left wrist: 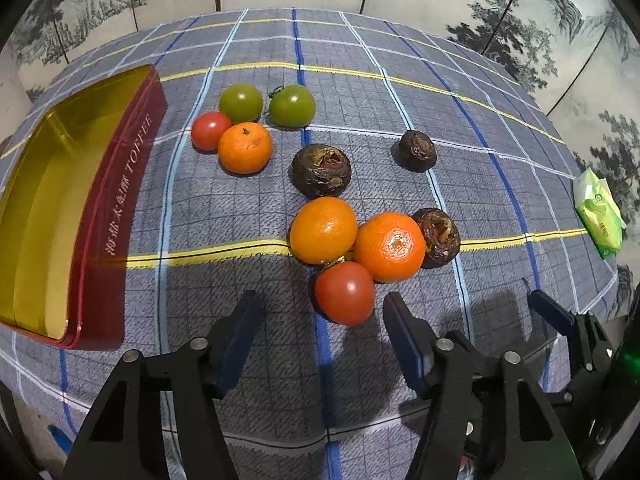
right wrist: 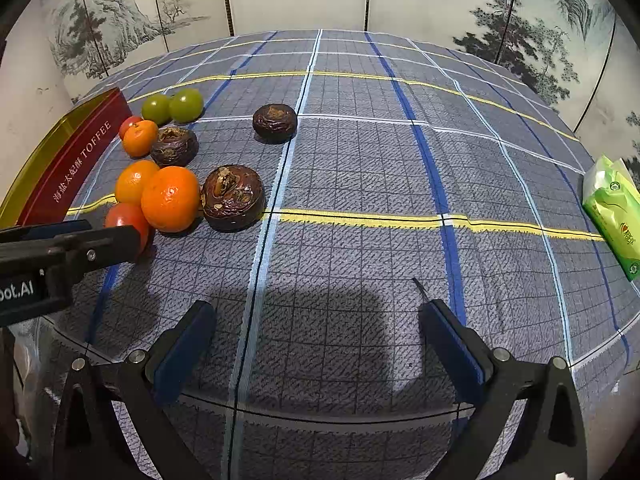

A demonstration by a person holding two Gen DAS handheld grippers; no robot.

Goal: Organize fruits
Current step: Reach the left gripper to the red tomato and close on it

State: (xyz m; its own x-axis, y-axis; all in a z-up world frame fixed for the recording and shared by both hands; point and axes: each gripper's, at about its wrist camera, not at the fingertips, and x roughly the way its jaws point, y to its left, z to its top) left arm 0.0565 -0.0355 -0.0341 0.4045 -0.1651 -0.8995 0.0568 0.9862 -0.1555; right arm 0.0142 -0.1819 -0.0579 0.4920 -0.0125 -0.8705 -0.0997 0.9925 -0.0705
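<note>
Black arms with blue pads fill the bottom of the left wrist view: that is the left gripper [left wrist: 320, 304]. Its jaws stand about half open and hold nothing. A smooth, shiny red tomato [left wrist: 345, 293] sits in the gap near the tips, and I see no pad touching it. Just above it are two round oranges with bumpy skin, one on the left [left wrist: 323, 230] and one on the right [left wrist: 390, 246]. A dark, wrinkly brown fruit [left wrist: 440, 237] leans on the right orange. Higher up lie two more brown fruits, one in the middle [left wrist: 321, 169] and one to the right [left wrist: 418, 151]. In the upper left sit a small orange [left wrist: 245, 147], a small red tomato [left wrist: 209, 130] and two green tomatoes [left wrist: 241, 103] [left wrist: 291, 105]. At the left edge is a long red tin [left wrist: 116, 204], shiny gold inside and empty. All of it rests on a checked woven cloth [left wrist: 400, 80]. A soft green packet [left wrist: 599, 216] lies at the right edge.

In the right wrist view, the right gripper [right wrist: 316, 316] hangs wide open over bare cloth [right wrist: 360, 160], holding nothing. The fruit is off to the left, by the tin [right wrist: 76, 160]. Only this view shows the left gripper from the side [right wrist: 120, 236], its tip in front of the red tomato [right wrist: 126, 216]. The tin's gold inside shows well only in the left view.
</note>
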